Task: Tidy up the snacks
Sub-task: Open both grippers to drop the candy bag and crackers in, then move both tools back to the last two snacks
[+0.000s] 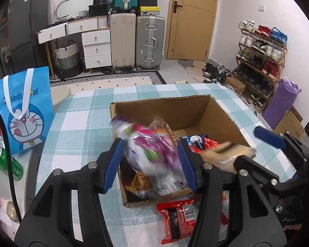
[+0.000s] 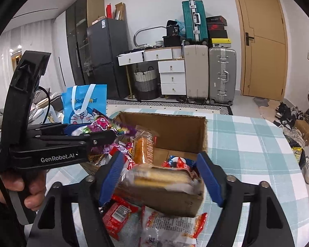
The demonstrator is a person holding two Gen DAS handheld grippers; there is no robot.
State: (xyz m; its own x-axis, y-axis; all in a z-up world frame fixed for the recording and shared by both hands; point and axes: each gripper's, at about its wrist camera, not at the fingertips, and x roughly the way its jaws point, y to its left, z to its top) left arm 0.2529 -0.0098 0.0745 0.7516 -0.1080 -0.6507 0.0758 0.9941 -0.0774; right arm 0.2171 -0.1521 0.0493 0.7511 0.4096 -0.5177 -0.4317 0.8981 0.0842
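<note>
An open cardboard box (image 1: 222, 113) stands on the checked table and holds several snack packets. My left gripper (image 1: 151, 162) is over its near left part, its jaws wide, with a blurred purple-and-white snack bag (image 1: 152, 150) between them; I cannot tell whether the pads touch it. The bag and the left gripper also show in the right wrist view (image 2: 102, 124). My right gripper (image 2: 160, 175) is open over the box's near edge (image 2: 175, 201), with a yellow cake packet (image 2: 156, 178) blurred between its jaws, not pinched. A red-and-blue packet (image 1: 197, 142) lies inside.
Red snack packets (image 1: 177, 216) lie on the table in front of the box, also seen in the right wrist view (image 2: 117, 218). A blue Doraemon bag (image 1: 24, 111) stands at the left. A green can (image 1: 8, 162) is at the far left edge.
</note>
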